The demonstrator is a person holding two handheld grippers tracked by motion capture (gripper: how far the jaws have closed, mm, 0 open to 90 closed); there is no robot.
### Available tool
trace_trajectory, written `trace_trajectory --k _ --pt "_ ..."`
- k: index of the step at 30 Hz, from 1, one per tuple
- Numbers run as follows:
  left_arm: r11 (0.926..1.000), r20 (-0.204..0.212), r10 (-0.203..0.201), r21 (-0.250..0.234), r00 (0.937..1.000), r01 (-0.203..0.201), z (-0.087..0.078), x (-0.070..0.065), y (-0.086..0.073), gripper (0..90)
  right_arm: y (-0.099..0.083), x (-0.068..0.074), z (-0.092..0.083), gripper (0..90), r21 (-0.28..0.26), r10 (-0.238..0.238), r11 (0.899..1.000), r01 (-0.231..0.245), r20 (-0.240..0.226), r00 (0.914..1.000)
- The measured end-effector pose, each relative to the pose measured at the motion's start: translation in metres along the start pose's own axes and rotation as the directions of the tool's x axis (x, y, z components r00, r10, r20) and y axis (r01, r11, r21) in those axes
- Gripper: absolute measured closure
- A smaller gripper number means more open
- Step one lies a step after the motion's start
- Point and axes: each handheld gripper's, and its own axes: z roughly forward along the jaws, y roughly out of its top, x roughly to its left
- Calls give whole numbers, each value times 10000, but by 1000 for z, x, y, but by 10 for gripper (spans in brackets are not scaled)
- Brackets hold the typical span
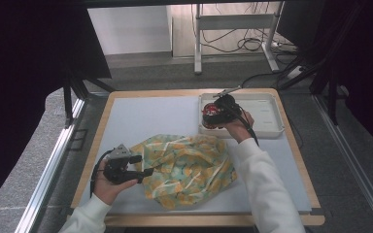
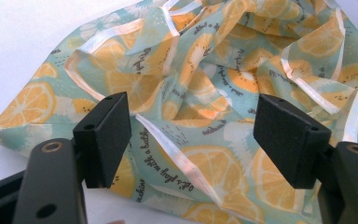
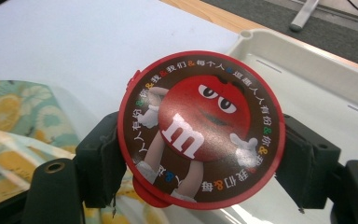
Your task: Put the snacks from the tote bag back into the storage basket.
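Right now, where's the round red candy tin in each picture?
High view: the tin is upper right of centre, in the right tool at the white tray's left end.
Left gripper view: not in it.
Right gripper view: the tin is at centre, pressed between the two black pads.
Shared landmark: the fruit-print cloth, which lies near the tin.

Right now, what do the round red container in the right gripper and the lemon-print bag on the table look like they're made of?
The round red container looks like plastic with a glossy printed lid: glare on the cartoon face, moulded rim tab. Tin can't be ruled out. The lemon-print bag looks like thin, slightly shiny synthetic fabric or coated film: sharp crumples, pale glossy seam tape.
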Motion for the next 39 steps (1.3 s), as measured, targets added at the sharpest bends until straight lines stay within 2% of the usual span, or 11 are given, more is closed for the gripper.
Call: trace_trajectory --k 15,21,39 --pt "10000 36 -3 12 10000 2 1 0 0 282 -1 -11 21 255 220 231 9995 -236 248 9994" --pt "10000 46 -53 -12 10000 53 0 1 0 282 -3 -12 33 255 361 148 9992 -169 589 9982" --pt "10000 75 -12 50 10000 12 0 1 -1 282 -10 -15 54 254 805 189 9964 -246 709 9973"
